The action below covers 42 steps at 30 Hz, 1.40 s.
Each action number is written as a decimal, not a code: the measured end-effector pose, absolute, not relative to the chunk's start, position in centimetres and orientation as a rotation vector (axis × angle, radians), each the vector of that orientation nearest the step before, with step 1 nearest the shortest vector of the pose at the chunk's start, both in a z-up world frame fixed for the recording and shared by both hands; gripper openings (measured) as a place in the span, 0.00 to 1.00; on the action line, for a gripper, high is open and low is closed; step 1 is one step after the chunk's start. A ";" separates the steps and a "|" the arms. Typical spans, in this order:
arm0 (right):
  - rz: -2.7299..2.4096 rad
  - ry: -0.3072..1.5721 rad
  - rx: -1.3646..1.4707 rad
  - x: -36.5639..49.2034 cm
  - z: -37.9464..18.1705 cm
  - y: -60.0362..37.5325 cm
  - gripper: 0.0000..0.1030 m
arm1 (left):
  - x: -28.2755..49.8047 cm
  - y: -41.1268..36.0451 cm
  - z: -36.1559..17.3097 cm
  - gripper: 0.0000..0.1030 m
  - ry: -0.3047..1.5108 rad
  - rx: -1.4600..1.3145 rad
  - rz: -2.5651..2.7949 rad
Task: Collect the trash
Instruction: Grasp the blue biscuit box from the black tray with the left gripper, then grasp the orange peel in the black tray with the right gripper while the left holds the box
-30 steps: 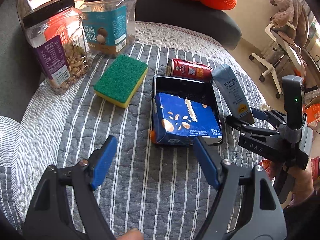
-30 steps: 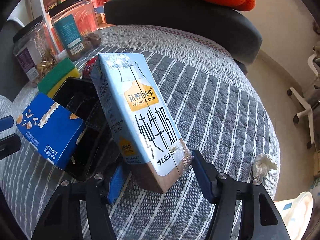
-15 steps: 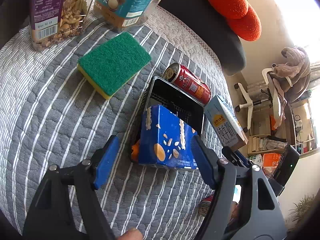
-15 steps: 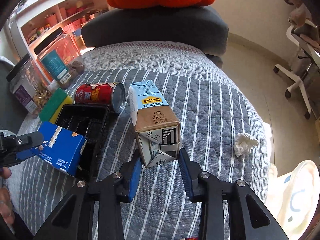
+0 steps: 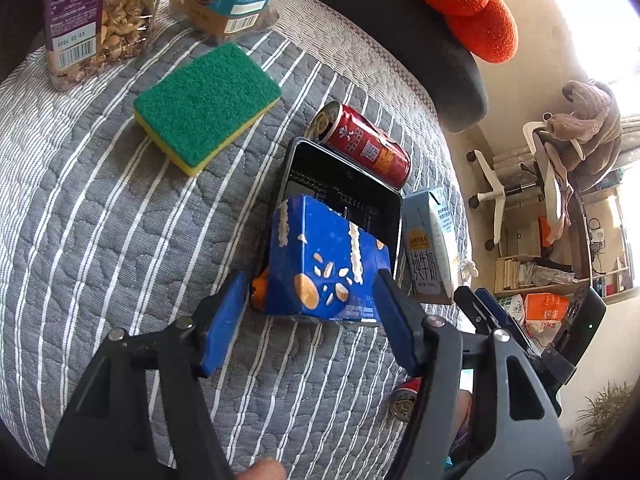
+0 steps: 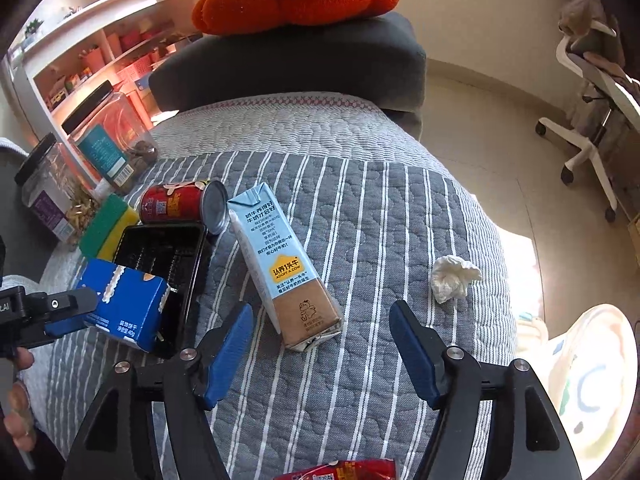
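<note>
The left hand-held gripper [image 5: 310, 316] had its jaws apart and closing around the near end of one blue biscuit box [image 5: 324, 258], the pads not yet pressing on it. That box leaned out of one black tray [image 5: 340, 178] on the striped grey quilt [image 5: 100, 220]. Just beyond the tray lay one red can [image 5: 366, 146] on its side. The right hand-held gripper [image 6: 320, 340] hung with jaws opening and nothing between them; one milk carton [image 6: 280, 260] lay flat on the quilt just ahead of its fingertips, beside the tray. Farther right sat one crumpled white tissue [image 6: 454, 278], well apart from the rest. One green-and-yellow sponge [image 5: 206, 100] lay left of the tray, and two clear jars [image 5: 100, 12] of nuts stood behind it. A red wrapper [image 6: 344, 470] showed at the bottom edge of the right view.
</note>
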State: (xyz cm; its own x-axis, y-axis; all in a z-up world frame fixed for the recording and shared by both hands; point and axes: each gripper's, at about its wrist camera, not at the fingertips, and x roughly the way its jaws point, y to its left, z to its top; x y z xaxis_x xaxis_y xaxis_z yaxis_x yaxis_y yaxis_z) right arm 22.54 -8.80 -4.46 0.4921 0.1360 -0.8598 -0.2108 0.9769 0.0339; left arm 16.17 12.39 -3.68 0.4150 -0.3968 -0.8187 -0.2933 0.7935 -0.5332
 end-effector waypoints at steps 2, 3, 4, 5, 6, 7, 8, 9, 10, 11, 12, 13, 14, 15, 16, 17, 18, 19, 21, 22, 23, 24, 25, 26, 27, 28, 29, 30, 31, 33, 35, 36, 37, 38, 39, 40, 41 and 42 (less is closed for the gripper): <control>0.209 1.044 -0.087 22.5 -4.6 -8.8 0.70 | 16.4 12.5 -3.6 0.64 1.154 -0.681 -0.073; 0.208 1.046 -0.088 22.6 -4.7 -8.6 0.70 | 16.7 12.4 -3.6 0.64 1.151 -0.675 -0.080; 0.208 1.046 -0.087 22.6 -4.7 -8.6 0.70 | 17.1 12.3 -3.6 0.64 1.147 -0.662 -0.084; 0.209 1.045 -0.086 22.6 -4.7 -8.6 0.70 | 17.3 12.1 -3.6 0.64 1.138 -0.643 -0.081; 0.208 1.043 -0.087 22.6 -4.6 -8.6 0.70 | 17.5 11.8 -3.6 0.64 1.130 -0.612 -0.080; 0.206 1.041 -0.088 22.5 -4.6 -8.6 0.70 | 17.8 11.3 -3.6 0.59 1.128 -0.578 -0.086; 0.205 1.041 -0.089 22.5 -4.6 -8.6 0.70 | 17.9 10.8 -3.6 0.41 1.132 -0.548 -0.100; 0.204 1.042 -0.090 22.5 -4.6 -8.7 0.70 | 18.0 10.4 -3.7 0.38 1.138 -0.528 -0.123; 0.203 1.042 -0.092 22.4 -4.6 -8.7 0.70 | 17.9 10.0 -3.6 0.36 1.137 -0.526 -0.150; 0.202 1.041 -0.095 22.4 -4.6 -8.8 0.70 | 17.7 9.7 -3.3 0.32 1.128 -0.509 -0.163; 0.202 1.039 -0.096 22.3 -4.6 -8.9 0.70 | 17.5 9.4 -2.9 0.31 1.114 -0.495 -0.181; 0.203 1.037 -0.095 22.3 -4.5 -9.0 0.70 | 17.4 9.2 -2.4 0.29 1.103 -0.492 -0.203; 0.206 1.036 -0.093 22.2 -4.4 -9.1 0.70 | 17.2 9.1 -2.1 0.28 1.096 -0.495 -0.224; 0.210 1.034 -0.092 22.2 -4.3 -9.1 0.70 | 17.1 9.0 -1.8 0.27 1.092 -0.503 -0.245; 0.214 1.030 -0.091 22.1 -4.2 -9.1 0.70 | 16.9 9.0 -1.6 0.26 1.088 -0.513 -0.264; 0.219 1.026 -0.093 22.0 -4.1 -9.0 0.70 | 16.7 9.0 -1.4 0.26 1.083 -0.518 -0.277; 0.225 1.019 -0.097 21.9 -3.9 -9.0 0.70 | 16.5 9.0 -1.2 0.26 1.076 -0.518 -0.286; 0.230 1.014 -0.102 21.8 -3.8 -8.8 0.70 | 16.3 9.0 -1.0 0.26 1.070 -0.518 -0.293; 0.232 1.002 -0.117 21.6 -3.5 -8.5 0.70 | 15.9 9.3 -0.5 0.24 1.054 -0.529 -0.311; 0.232 0.998 -0.123 21.5 -3.4 -8.4 0.70 | 16.0 9.2 -0.2 0.24 1.045 -0.532 -0.315; 0.232 0.993 -0.126 21.5 -3.3 -8.4 0.70 | 15.7 9.5 0.1 0.24 1.033 -0.531 -0.315; 0.236 0.987 -0.124 21.4 -3.1 -8.4 0.70 | 15.5 9.5 0.4 0.24 1.022 -0.533 -0.314; 0.246 0.978 -0.119 21.4 -2.9 -8.4 0.70 | 15.3 9.5 0.8 0.24 1.010 -0.539 -0.311; 0.262 0.963 -0.114 21.2 -2.6 -8.3 0.70 | 15.0 9.9 1.0 0.24 0.998 -0.545 -0.309; 0.282 0.946 -0.114 21.1 -2.3 -8.0 0.70 | 14.8 10.4 1.3 0.24 0.986 -0.550 -0.302; 0.304 0.931 -0.115 20.9 -2.0 -7.7 0.70 | 14.5 10.9 1.6 0.24 0.971 -0.554 -0.290; 0.332 0.919 -0.113 20.8 -1.7 -7.3 0.70 | 14.2 11.5 2.0 0.24 0.953 -0.553 -0.274; 0.373 0.909 -0.107 20.6 -1.4 -6.7 0.70 | 13.9 12.0 2.3 0.24 0.936 -0.548 -0.256; 0.412 0.902 -0.105 20.3 -1.2 -6.1 0.70 | 13.6 12.5 2.8 0.24 0.916 -0.537 -0.229; 0.488 0.901 -0.131 19.8 -1.1 -4.3 0.70 | 13.1 13.5 3.6 0.24 0.881 -0.509 -0.176; 0.545 0.896 -0.202 19.0 -1.5 -2.0 0.70 | 12.9 14.6 4.0 0.24 0.861 -0.513 -0.151; 0.572 0.893 -0.257 18.5 -1.9 -0.5 0.70 | 12.9 15.1 4.0 0.24 0.859 -0.523 -0.145; 0.594 0.895 -0.301 18.2 -2.4 0.9 0.70 | 12.9 15.7 3.9 0.24 0.857 -0.536 -0.137; 0.612 0.898 -0.340 17.8 -2.9 2.2 0.70 | 12.9 16.2 3.9 0.24 0.855 -0.546 -0.129; 0.625 0.900 -0.368 17.6 -3.4 3.3 0.70 | 12.9 16.5 3.7 0.24 0.856 -0.554 -0.124; 0.635 0.900 -0.390 17.4 -3.9 4.3 0.70 | 12.8 16.9 3.6 0.24 0.858 -0.561 -0.121; 0.648 0.901 -0.410 17.3 -4.5 5.3 0.70 | 12.8 17.1 3.5 0.24 0.860 -0.567 -0.118; 0.659 0.905 -0.428 17.2 -5.0 6.1 0.69 | 12.8 17.3 3.5 0.24 0.861 -0.573 -0.115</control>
